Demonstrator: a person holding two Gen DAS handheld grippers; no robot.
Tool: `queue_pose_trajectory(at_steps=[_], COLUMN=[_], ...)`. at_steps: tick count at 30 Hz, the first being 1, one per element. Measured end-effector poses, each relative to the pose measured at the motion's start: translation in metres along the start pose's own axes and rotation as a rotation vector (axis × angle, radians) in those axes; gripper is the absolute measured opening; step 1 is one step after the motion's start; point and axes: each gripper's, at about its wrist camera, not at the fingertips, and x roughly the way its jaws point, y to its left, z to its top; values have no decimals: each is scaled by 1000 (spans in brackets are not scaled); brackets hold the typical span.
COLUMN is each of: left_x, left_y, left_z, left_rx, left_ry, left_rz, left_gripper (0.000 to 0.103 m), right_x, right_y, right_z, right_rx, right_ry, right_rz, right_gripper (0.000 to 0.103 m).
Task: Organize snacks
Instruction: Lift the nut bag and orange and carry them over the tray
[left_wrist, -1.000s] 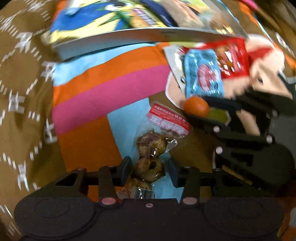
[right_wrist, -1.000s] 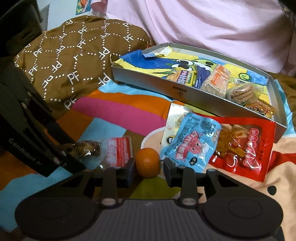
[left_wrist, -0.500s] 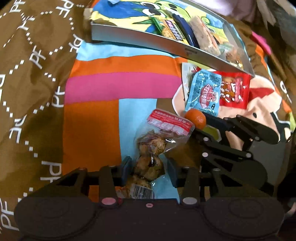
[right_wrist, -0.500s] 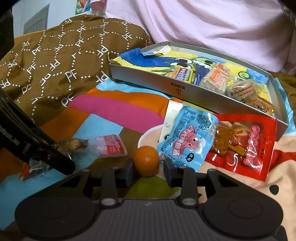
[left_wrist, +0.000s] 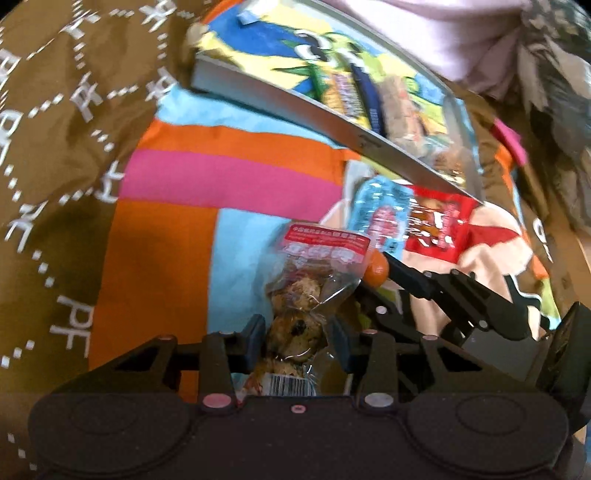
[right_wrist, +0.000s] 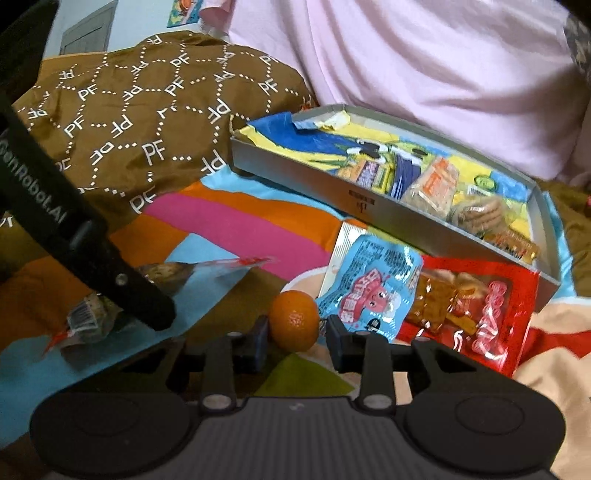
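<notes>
Left gripper (left_wrist: 298, 341) fingers pinch a clear snack bag (left_wrist: 301, 314), right gripper (right_wrist: 295, 341) fingers straddle the orange (right_wrist: 293, 319) without clamping it (brown "PF" pillow (right_wrist: 147, 122) behind).

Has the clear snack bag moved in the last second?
Yes. The clear snack bag has tipped up, its red end rising against the unmoved orange.

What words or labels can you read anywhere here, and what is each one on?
"PF": repeated on the brown quilt.
"enRobot.AI", start cut off: on the left gripper.
Print on the blue packet, red packet, clear snack bag and tray: too small or blurred.
</notes>
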Motion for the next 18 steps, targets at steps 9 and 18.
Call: queue_pose_trajectory(at_steps=[9, 18], left_x=[-11, -14], left_y=[-19, -61], left_z=[13, 48], left_rx=[54, 55], left_ry=[-94, -245], left_rz=[-25, -32], left_gripper=[41, 41], right_x=[-29, -50], right_y=[-21, -66], right_z=[7, 19], right_rx=[47, 188], right_ry=[-74, -213], right_rz=[-75, -204], right_gripper=[36, 37])
